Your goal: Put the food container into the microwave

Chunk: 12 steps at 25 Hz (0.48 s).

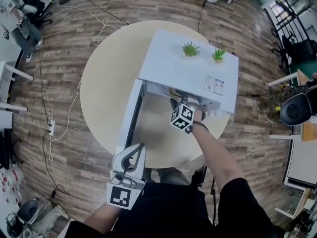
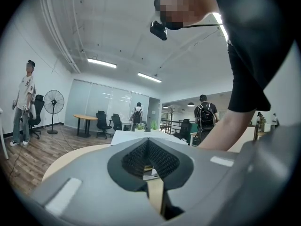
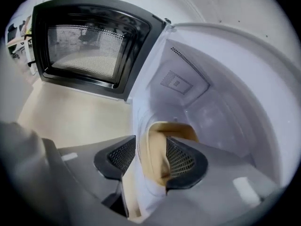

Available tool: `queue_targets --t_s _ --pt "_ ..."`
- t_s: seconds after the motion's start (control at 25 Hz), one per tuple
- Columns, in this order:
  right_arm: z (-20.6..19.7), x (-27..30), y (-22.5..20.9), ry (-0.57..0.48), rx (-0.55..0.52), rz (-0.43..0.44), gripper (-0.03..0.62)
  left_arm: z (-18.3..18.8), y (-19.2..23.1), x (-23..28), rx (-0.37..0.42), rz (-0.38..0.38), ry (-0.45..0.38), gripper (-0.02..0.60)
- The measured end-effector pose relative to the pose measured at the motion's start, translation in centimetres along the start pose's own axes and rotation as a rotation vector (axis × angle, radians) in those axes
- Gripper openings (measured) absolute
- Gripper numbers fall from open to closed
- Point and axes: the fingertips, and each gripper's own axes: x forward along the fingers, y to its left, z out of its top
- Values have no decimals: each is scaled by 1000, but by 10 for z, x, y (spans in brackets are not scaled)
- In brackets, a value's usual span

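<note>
The right claw [image 3: 146, 157] is released, jaws wide apart. Between them, not pressed by the pads, stands the tan container [image 3: 159, 147], on the floor of the microwave [image 3: 211, 93] near the front edge. Its longer side seems to run toward the back wall. The right pad [image 3: 181, 158] covers part of it. The door [image 3: 80, 41] stands open on the left, over the table [image 3: 70, 117]. The left claw [image 2: 148, 157] is clenched and empty.
</note>
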Motion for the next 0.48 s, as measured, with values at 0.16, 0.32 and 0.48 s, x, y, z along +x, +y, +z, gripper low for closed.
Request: queue_targets --t_s 0.16,0.32,0.48 --pt "2 -35 19 -35 21 -31 187 5 1 0 9 -2 -5 0" --pt "-5 -88 58 -57 46 5 187 12 1 4 19 -10 -17 0" --pt "-11 -148 92 -88 106 58 181 22 -5 14 8 -27 -42 0"
